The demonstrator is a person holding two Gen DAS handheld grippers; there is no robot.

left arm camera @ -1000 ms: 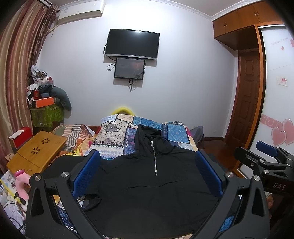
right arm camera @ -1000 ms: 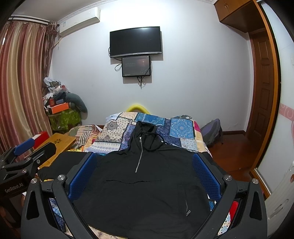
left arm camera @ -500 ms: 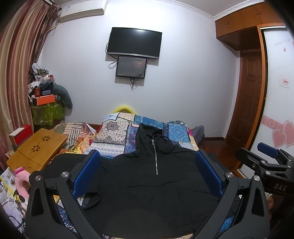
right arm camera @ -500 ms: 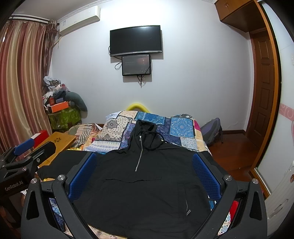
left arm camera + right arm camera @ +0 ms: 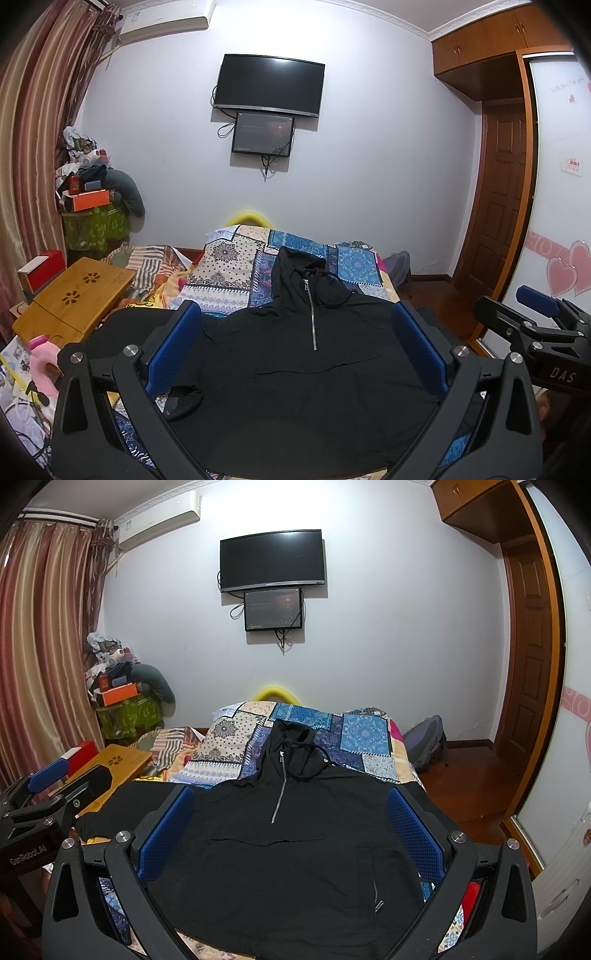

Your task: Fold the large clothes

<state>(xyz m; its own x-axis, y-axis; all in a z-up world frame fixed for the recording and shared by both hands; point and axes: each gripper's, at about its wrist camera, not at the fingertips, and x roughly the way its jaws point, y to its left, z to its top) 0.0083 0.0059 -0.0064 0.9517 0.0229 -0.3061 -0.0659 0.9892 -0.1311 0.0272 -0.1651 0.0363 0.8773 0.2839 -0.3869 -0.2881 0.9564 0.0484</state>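
Both grippers we hold level above the near end of the bed, pointing toward the far wall. Our left gripper [image 5: 295, 347] has its blue fingers [image 5: 171, 347] spread wide and grasps nothing; our right gripper [image 5: 290, 830] is likewise released, its fingers [image 5: 415, 834] far apart with only air between them. Neither touches the cloth.

The black hoodie [image 5: 306, 373] lies front up on the patchwork bedspread [image 5: 229, 266], hood toward the far wall, zipper [image 5: 312, 317] running down the chest. Its body fills the gap between the fingers in both views.

From the left wrist view we see the hoodie's left sleeve reaching toward the wooden lap table [image 5: 70, 299], with a cuff [image 5: 183, 400] folded back near the lower left finger. That view also catches the right gripper at the right edge, in front of a wardrobe door with pink hearts [image 5: 565, 269]. From the right wrist view we see the left gripper [image 5: 40, 794] at the left edge, a backpack [image 5: 424, 742] on the floor beside the bed, and a small zip pocket [image 5: 377, 893] low on the hoodie.

The hoodie's hem is cut off by the gripper bodies at the bottom of both views. The right sleeve is mostly hidden behind the right-hand fingers, so we cannot tell how it lies.
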